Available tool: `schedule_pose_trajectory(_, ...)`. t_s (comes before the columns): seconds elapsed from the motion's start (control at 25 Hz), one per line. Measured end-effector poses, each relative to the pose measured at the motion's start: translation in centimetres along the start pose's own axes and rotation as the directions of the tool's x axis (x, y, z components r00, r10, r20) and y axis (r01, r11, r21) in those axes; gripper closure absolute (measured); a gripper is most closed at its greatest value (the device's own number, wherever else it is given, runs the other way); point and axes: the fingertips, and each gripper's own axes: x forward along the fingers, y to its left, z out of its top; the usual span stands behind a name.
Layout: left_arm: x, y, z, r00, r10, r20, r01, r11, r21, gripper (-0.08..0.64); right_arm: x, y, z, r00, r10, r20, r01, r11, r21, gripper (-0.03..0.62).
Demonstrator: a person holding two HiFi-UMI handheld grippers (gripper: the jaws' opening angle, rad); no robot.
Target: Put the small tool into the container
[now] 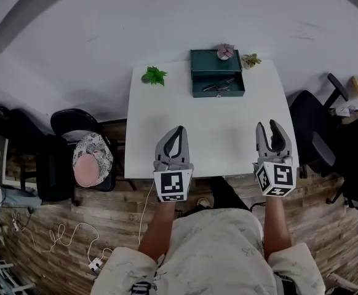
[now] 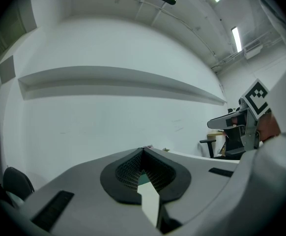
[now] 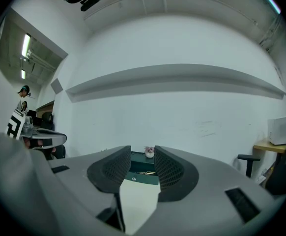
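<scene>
A dark green open box (image 1: 216, 73) stands at the far edge of the white table (image 1: 167, 121), its lid raised. A small dark metal tool (image 1: 218, 86) lies inside it. The box (image 3: 144, 171) and the tool (image 3: 146, 172) also show between the right jaws in the right gripper view. My left gripper (image 1: 178, 131) hovers over the table's near left part, its jaws shut with tips touching and nothing between them. My right gripper (image 1: 271, 126) is over the near right corner, open and empty. Both are far from the box.
A small green plant (image 1: 154, 75) sits at the table's far left corner. A pink succulent pot (image 1: 225, 51) and another small plant (image 1: 250, 60) stand behind the box. Office chairs (image 1: 314, 134) stand to the right; a chair with a patterned hat (image 1: 93, 160) is left.
</scene>
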Motion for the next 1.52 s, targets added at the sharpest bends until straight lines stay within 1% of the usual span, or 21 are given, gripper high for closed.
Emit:
schedule_pose_trajectory(0.16, 0.0, -0.1, -0.1, 1.000, 0.005, -0.002, -0.005, 1.000, -0.004, 0.555, 0.1, 0.4, -0.2, 1.000, 0.023, -0.010, -0.023, 1.000, -0.015, 0.453)
schedule_pose_trajectory(0.52, -0.4, -0.6, 0.6, 1.000, -0.004, -0.003, 0.004, 1.000, -0.003, 0.554, -0.2, 0.6, -0.1, 1.000, 0.024, -0.010, -0.024, 0.999, -0.024, 0.569)
schedule_pose_trajectory(0.68, -0.6, -0.5, 0.0, 1.000, 0.008, -0.002, -0.008, 1.000, -0.009, 0.555, -0.3, 0.8, -0.3, 0.999, 0.032, -0.020, -0.033, 0.999, -0.040, 0.575)
schedule_pose_trajectory(0.84, -0.7, -0.9, 0.5, 1.000, -0.002, 0.000, 0.002, 1.000, -0.005, 0.555, -0.5, 1.2, -0.4, 0.999, 0.041, -0.022, -0.042, 0.997, -0.059, 0.575)
schedule_pose_trajectory(1.52, -1.3, -0.9, -0.1, 1.000, 0.007, -0.008, -0.008, 1.000, -0.009, 0.554, -0.8, 1.4, -0.2, 0.998, 0.060, -0.019, -0.061, 0.996, -0.061, 0.576)
